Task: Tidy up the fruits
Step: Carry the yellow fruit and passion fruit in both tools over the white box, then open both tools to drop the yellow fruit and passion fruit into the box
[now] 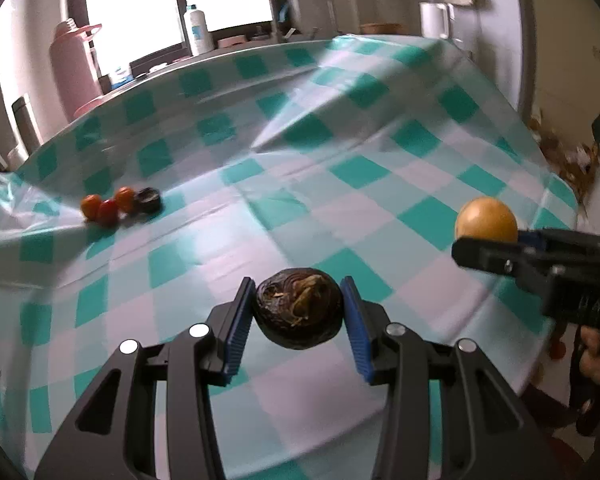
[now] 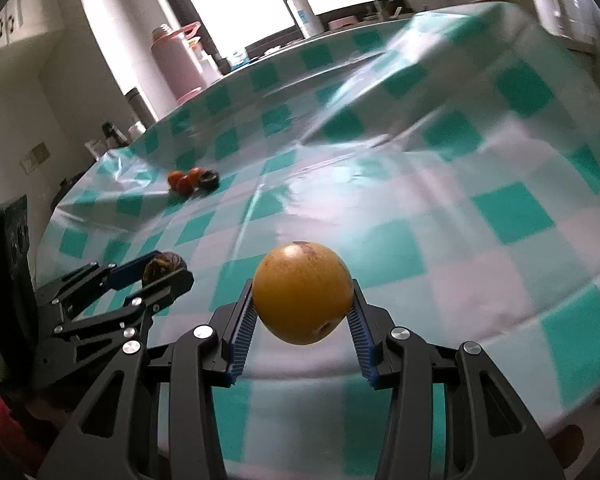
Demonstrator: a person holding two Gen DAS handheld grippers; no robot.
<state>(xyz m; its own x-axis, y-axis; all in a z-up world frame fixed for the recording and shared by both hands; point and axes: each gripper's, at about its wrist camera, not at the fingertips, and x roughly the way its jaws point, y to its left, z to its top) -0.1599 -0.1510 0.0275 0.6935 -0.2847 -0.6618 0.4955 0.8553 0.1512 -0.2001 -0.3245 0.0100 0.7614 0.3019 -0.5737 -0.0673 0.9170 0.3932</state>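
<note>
Teal-and-white checks under dark, yellow and orange-red fruit

The tablecloth (image 1: pixel 340 128) is a glossy check of teal and white squares. The left gripper (image 1: pixel 300 312) is black with blue pads (image 1: pixel 236 332) around a dark brown, wrinkled fruit (image 1: pixel 299 314); the right gripper (image 2: pixel 303 316), also black and blue, frames a yellow-orange fruit (image 2: pixel 303 294). 3 small orange-red fruits (image 1: pixel 107 205) sit by another dark fruit (image 1: pixel 148 199). A thermos (image 1: pixel 74 68) is pink.
</note>
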